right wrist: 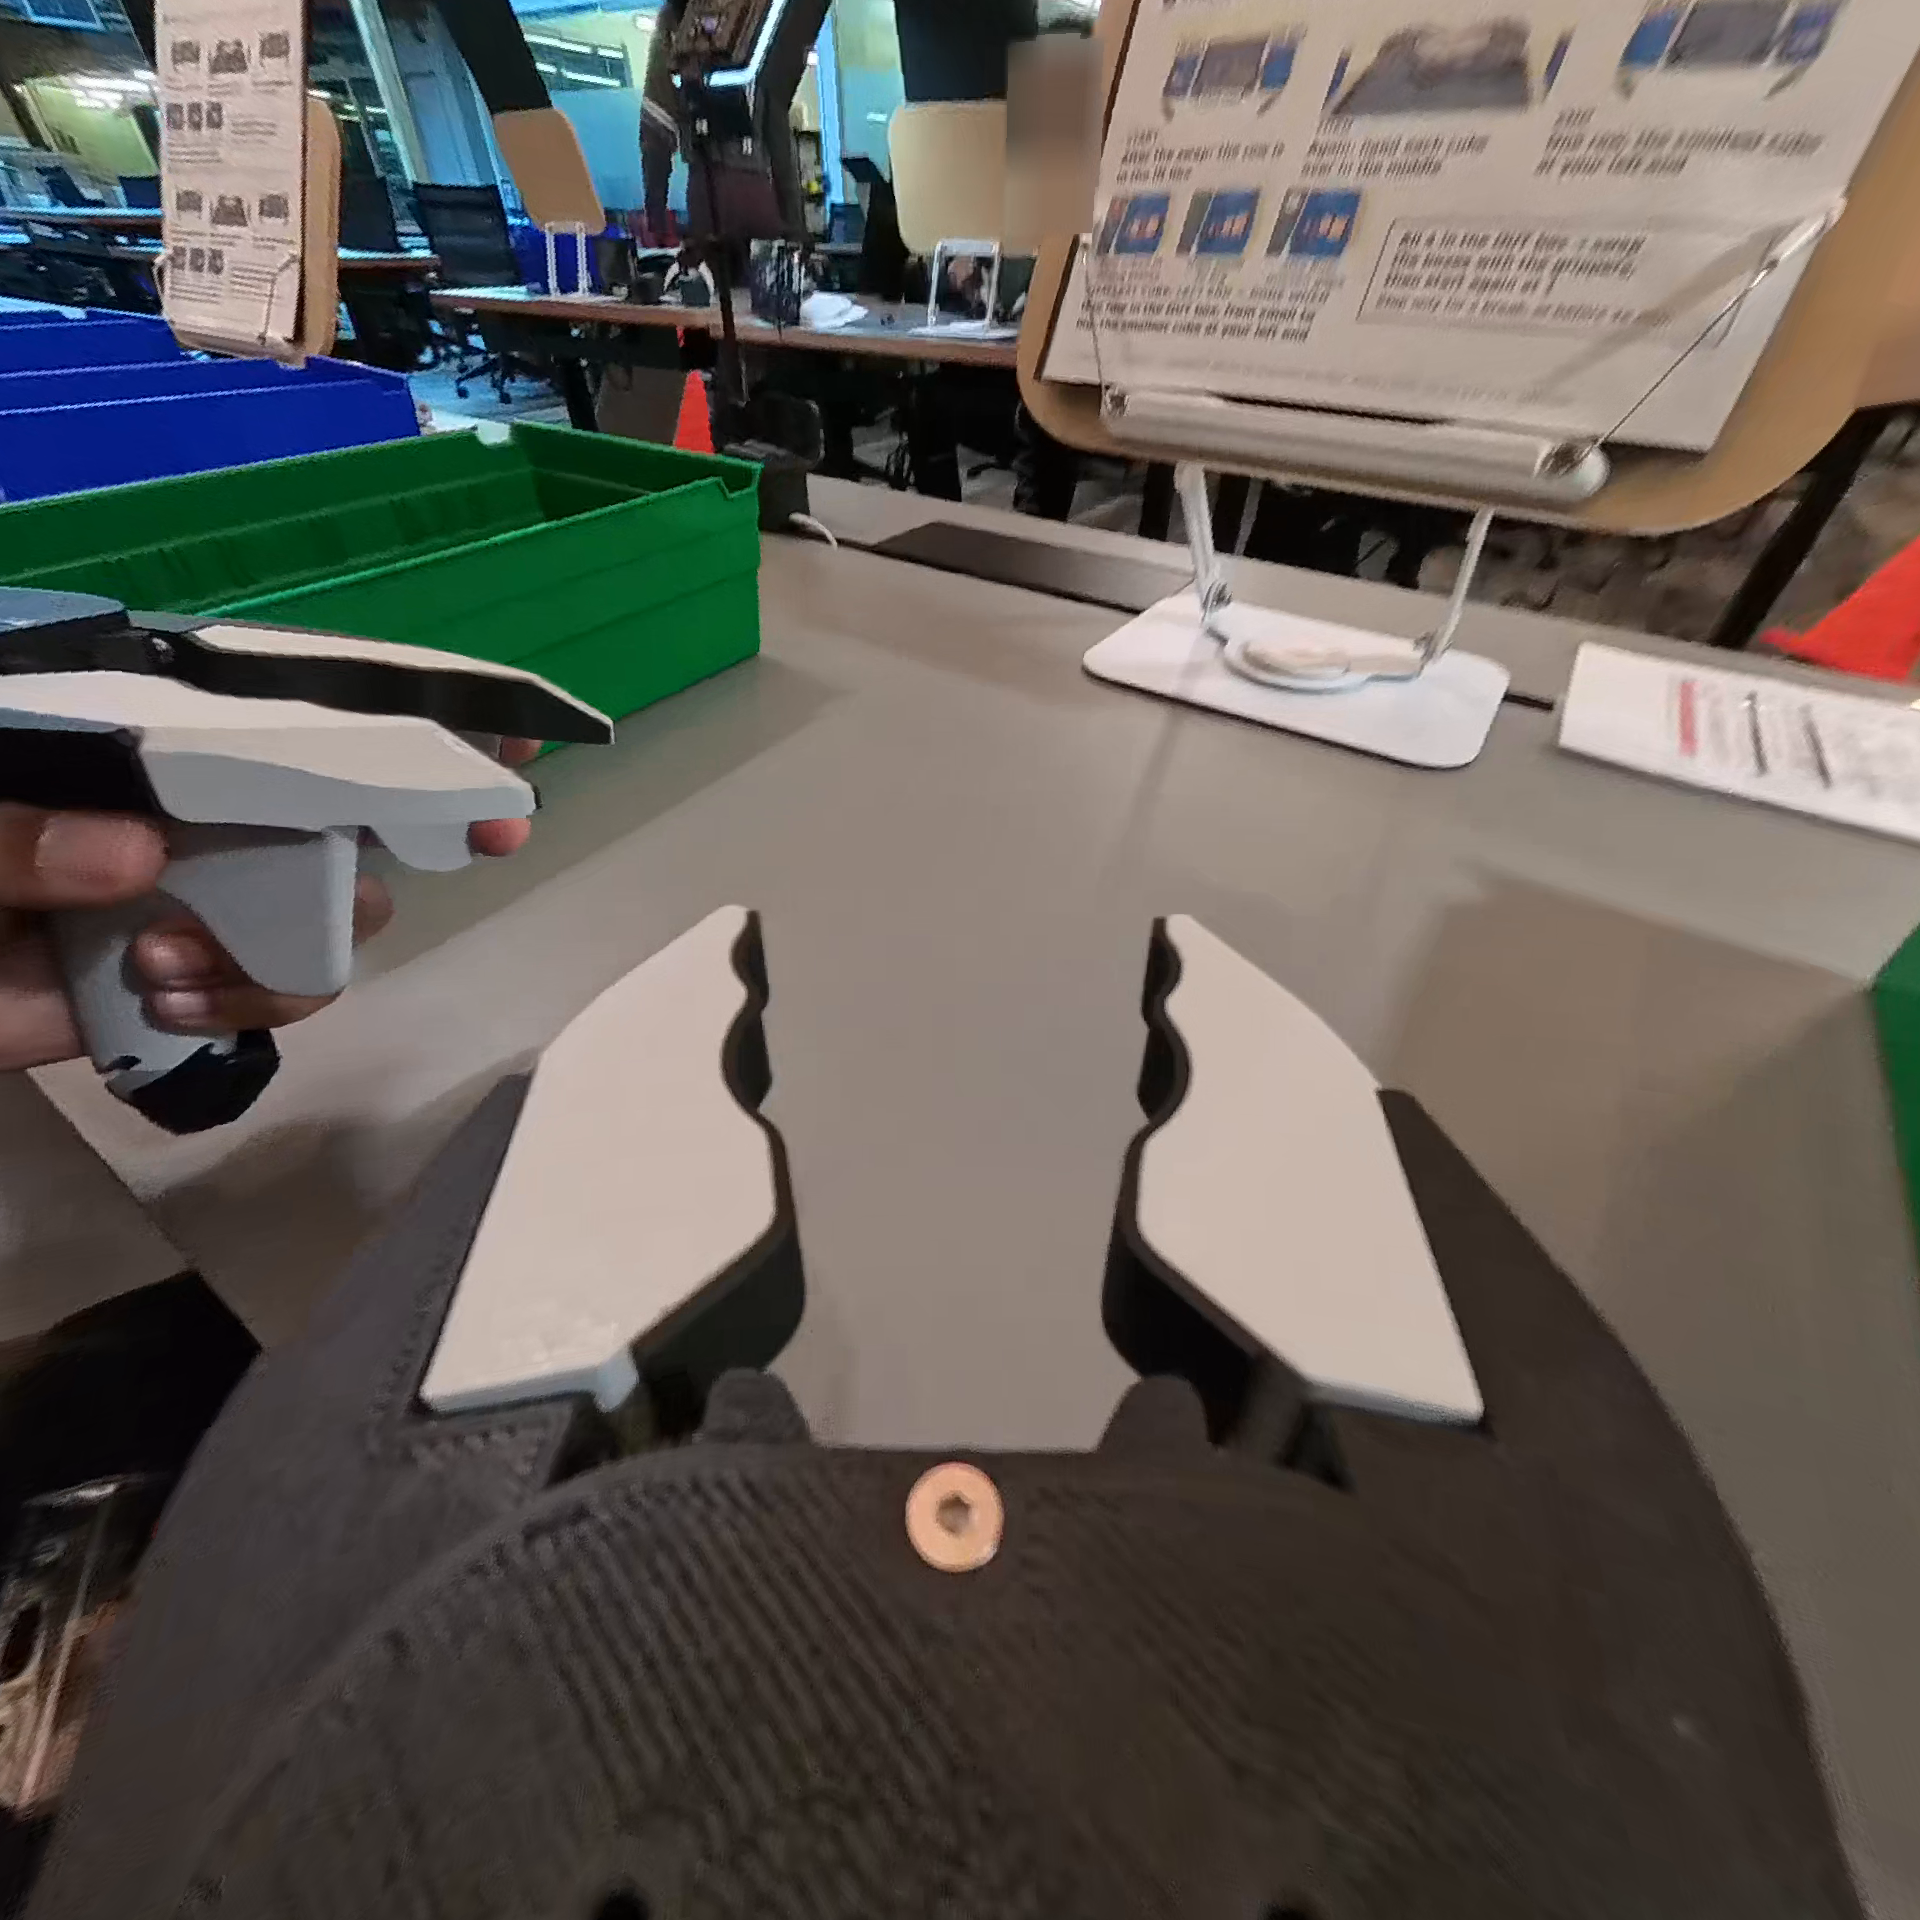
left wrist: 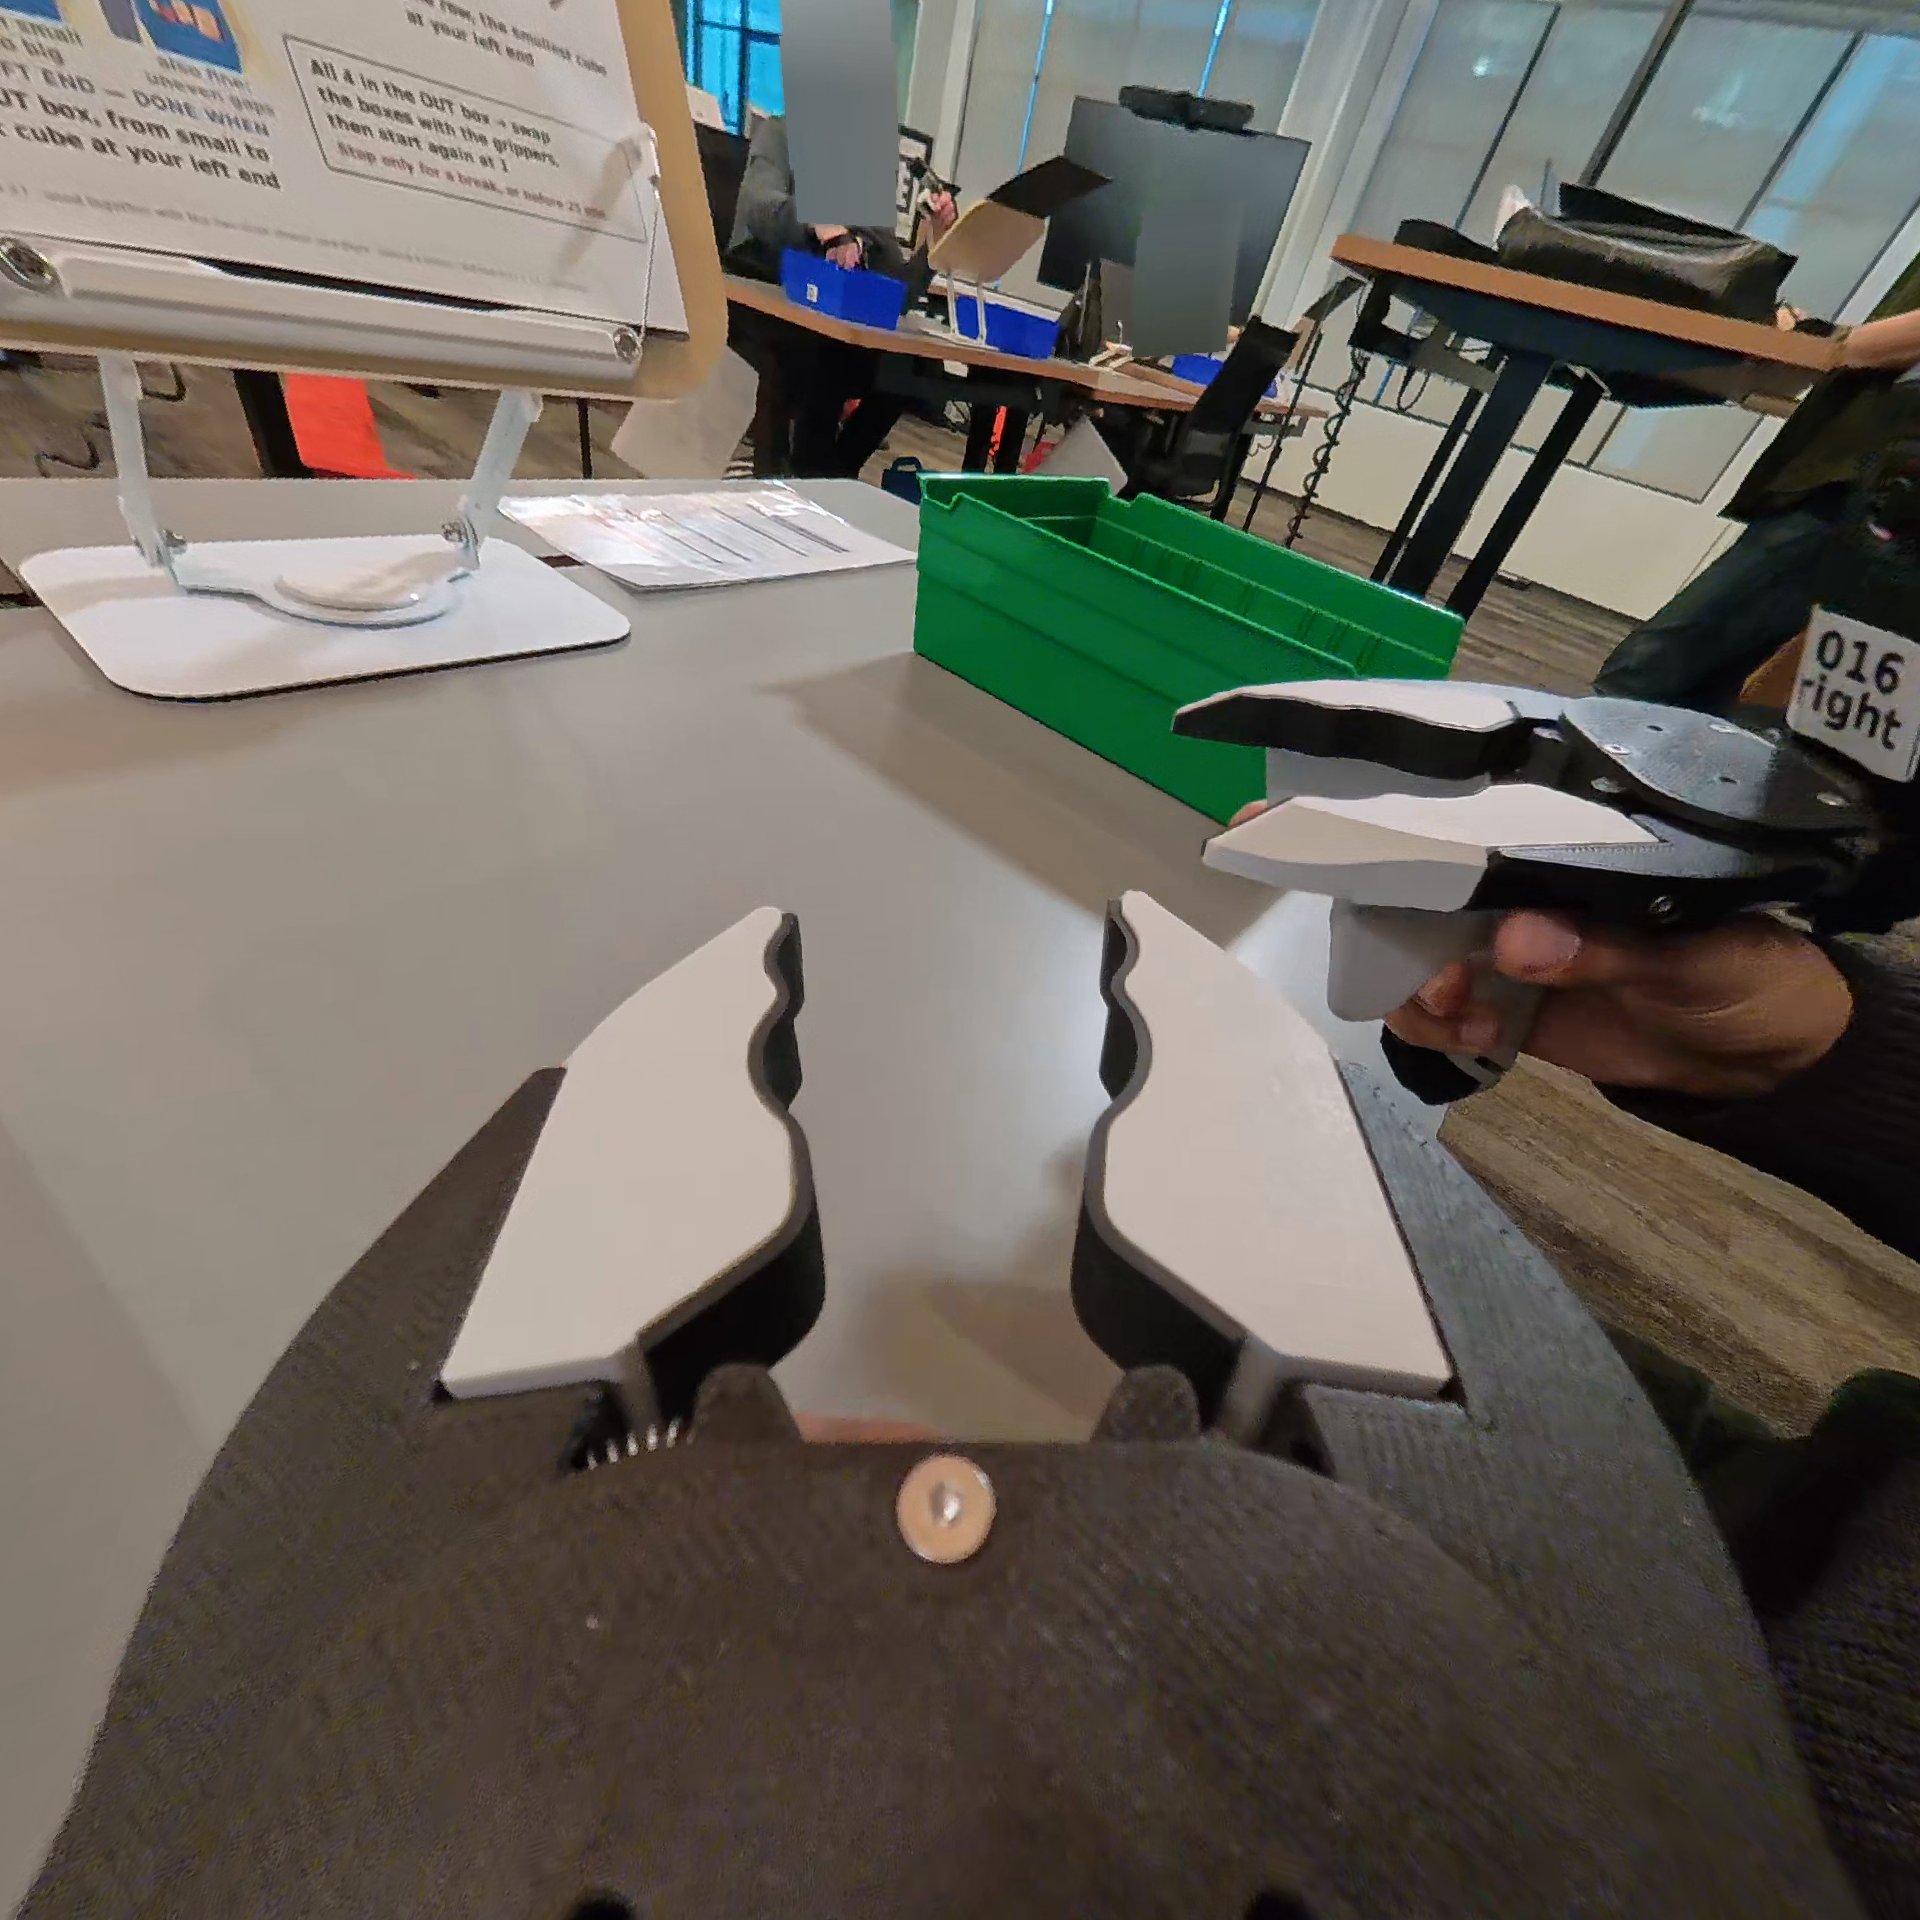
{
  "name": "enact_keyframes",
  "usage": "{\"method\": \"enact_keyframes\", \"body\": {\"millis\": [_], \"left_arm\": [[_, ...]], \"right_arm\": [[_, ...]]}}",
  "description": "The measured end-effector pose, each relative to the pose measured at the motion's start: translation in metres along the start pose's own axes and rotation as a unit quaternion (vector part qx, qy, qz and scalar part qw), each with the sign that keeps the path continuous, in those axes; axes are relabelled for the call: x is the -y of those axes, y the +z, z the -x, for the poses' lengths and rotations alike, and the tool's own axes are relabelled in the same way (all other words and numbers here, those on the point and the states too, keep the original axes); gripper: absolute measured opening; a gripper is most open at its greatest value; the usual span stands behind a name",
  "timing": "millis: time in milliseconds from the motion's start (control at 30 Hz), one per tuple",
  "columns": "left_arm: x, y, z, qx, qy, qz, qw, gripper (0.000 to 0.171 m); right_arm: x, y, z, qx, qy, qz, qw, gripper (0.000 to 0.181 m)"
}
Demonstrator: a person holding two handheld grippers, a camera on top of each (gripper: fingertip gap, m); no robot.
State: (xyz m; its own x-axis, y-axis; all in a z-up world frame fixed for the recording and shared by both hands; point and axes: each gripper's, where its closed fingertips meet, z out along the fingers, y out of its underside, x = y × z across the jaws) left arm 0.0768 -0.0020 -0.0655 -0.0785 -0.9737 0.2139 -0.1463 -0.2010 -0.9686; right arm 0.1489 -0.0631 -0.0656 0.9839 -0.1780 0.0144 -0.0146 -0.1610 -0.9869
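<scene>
Two handheld grippers hover low over a grey table (left wrist: 416, 883), and neither one holds or touches anything. Left gripper (left wrist: 951, 935) has its jaws well apart, with only bare table surface between them. Right gripper (right wrist: 956, 935) likewise has its jaws spread wide over bare table. Each one also shows from the side in the other's view, gripped by a hand (left wrist: 1662, 997) around its pale handle, jaws parted and nothing between them.

One green bin (left wrist: 1091, 623) stands on the table just beyond the right gripper's tips, near but apart from them; no contents show in the part of its inside that is visible. Another green bin (right wrist: 416, 582) lies behind the left gripper in the right wrist view, and its visible troughs show nothing either. Whether these are the same bin I cannot tell. Blue bins (right wrist: 156, 395) sit farther back on that side.

Ahead stands a white document stand (left wrist: 322, 613) bearing a printed sheet, and a laminated paper (left wrist: 707, 540) lies flat on the table beside its base
</scene>
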Motion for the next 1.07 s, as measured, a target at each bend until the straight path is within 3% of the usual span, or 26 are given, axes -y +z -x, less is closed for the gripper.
{"method": "enact_keyframes", "body": {"millis": [333,533,800,1067], "left_arm": [[-0.013,0.006,-0.003,-0.019,-0.006,0.031,0.999,0.061],[-0.022,0.008,-0.01,-0.045,-0.015,0.056,0.997,0.062],[-0.025,0.009,-0.022,-0.08,-0.019,0.065,0.994,0.062],[-0.027,0.009,-0.026,-0.091,-0.021,0.069,0.993,0.063]], "right_arm": [[-0.013,0.004,0.004,0.038,0.073,0.037,0.996,0.074],[-0.016,0.004,0.019,0.07,0.069,0.045,0.994,0.072],[-0.005,-0.001,0.043,0.125,0.07,0.016,0.99,0.055],[-0.011,-0.001,0.057,0.157,0.073,0.035,0.984,0.054]]}}
